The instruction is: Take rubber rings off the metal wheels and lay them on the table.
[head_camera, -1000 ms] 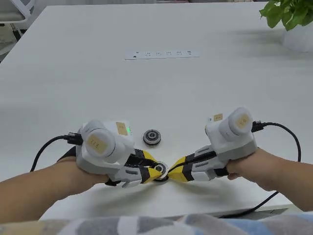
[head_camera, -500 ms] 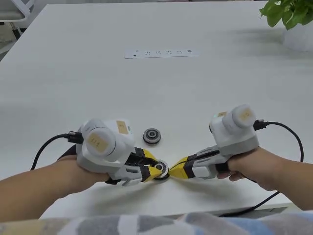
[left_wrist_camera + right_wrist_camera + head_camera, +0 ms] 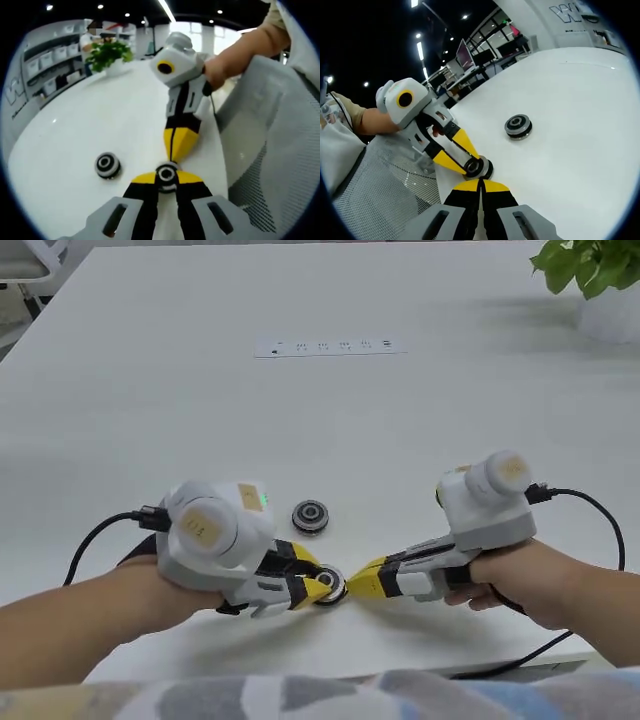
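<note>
A small metal wheel (image 3: 331, 586) with a dark rubber ring is clamped between the yellow tips of my left gripper (image 3: 322, 588), just above the table's near edge. The same wheel (image 3: 167, 175) sits between the jaws in the left gripper view. My right gripper (image 3: 356, 586) comes in from the right, jaws closed to a point against the wheel's rim (image 3: 479, 167). Whether those tips (image 3: 481, 183) pinch any rubber I cannot tell. A second wheel (image 3: 311, 517) with its ring lies flat on the table a little behind, also seen as the second wheel (image 3: 107, 165) (image 3: 519, 125).
A white power strip (image 3: 330, 347) lies far back at the middle of the white table (image 3: 150, 400). A potted plant (image 3: 590, 270) stands at the back right corner. Cables trail from both grippers toward the near edge. A grey mesh chair (image 3: 280, 150) is behind the edge.
The right gripper's body has swung a little right and lower while its tips stay at the wheel. The left gripper and both wheels have held their places.
</note>
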